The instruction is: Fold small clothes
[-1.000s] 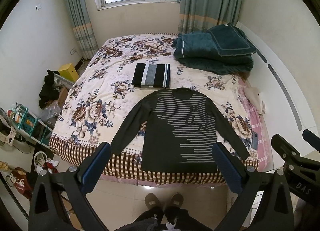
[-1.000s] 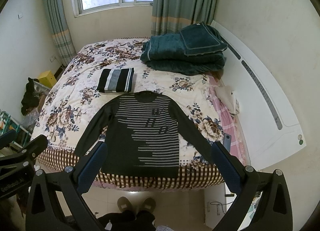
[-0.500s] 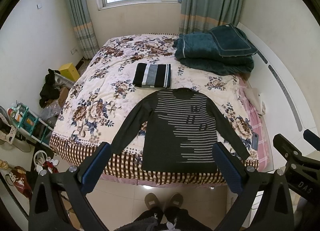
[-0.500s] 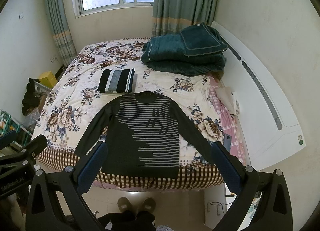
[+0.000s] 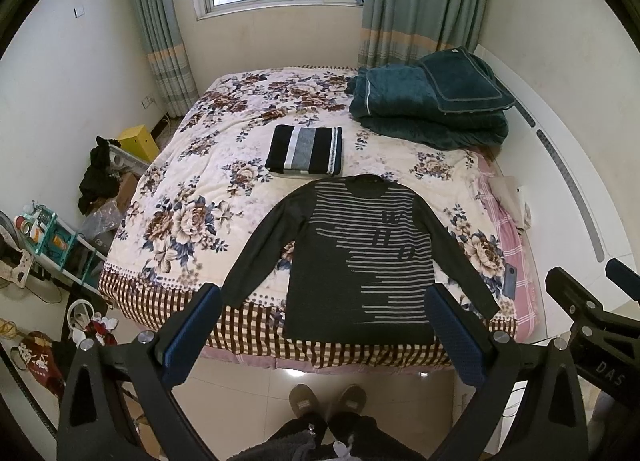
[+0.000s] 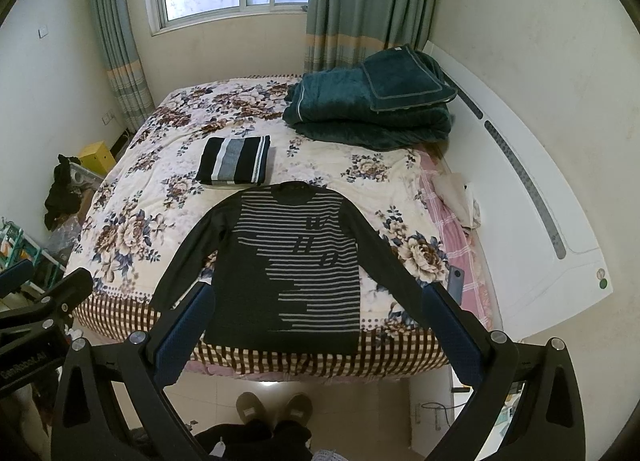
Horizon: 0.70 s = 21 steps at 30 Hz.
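Fingers of your left gripper (image 5: 324, 325) and right gripper (image 6: 320, 325) are gaping wide, gripping nothing. The sweater (image 5: 360, 257) is lying flat ahead, beyond both fingertips, sleeves splayed. Start by pinching one sleeve cuff, then fold inward.

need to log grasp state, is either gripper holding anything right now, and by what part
Nothing is held. The left gripper and right gripper are both open and above the floor, short of the dark striped sweater, which lies flat on the bed.

Left gripper (image 5: 324, 325), right gripper (image 6: 320, 321) agape, seemingly level.
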{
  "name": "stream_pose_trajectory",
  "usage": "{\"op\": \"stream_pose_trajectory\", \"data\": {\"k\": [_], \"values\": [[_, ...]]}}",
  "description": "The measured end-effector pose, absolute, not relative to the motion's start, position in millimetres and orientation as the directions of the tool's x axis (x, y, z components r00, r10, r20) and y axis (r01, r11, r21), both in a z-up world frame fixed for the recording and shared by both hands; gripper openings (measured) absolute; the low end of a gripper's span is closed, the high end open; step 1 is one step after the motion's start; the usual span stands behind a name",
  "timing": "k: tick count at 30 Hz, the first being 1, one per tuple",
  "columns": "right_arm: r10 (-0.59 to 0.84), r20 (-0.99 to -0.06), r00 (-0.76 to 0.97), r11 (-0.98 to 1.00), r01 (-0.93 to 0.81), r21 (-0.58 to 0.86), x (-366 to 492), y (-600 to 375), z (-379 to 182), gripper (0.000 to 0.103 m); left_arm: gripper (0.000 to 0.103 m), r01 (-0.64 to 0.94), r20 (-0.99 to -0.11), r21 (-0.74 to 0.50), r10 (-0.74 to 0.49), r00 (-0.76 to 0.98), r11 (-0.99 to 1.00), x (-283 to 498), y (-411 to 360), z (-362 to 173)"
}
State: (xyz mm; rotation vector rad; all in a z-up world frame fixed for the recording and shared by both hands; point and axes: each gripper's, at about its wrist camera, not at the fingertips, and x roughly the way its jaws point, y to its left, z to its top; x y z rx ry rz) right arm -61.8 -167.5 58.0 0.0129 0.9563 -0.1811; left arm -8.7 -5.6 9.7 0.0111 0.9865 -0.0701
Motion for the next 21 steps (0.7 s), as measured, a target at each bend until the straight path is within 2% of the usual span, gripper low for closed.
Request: {"op": "stream_pose_trajectory", "data": {"k": [16,21], "values": [[-0.147,-0.814,0.562,0.985,0.161,-0.067,-60.8,-166.4,55.6,0.103,0.103,0.065,-0.834,-0.029,-0.059,0.548,0.997,-7.9,-1.2,8.9],[-0.141,-0.816,0.561,0.984,0.171,-0.053,-56.9,-157.6,67.3,0.103,0.103,0.044,-0.818,-0.003,-0.028,0.575,0.999,-5.8,-0.4,1.7]]}}
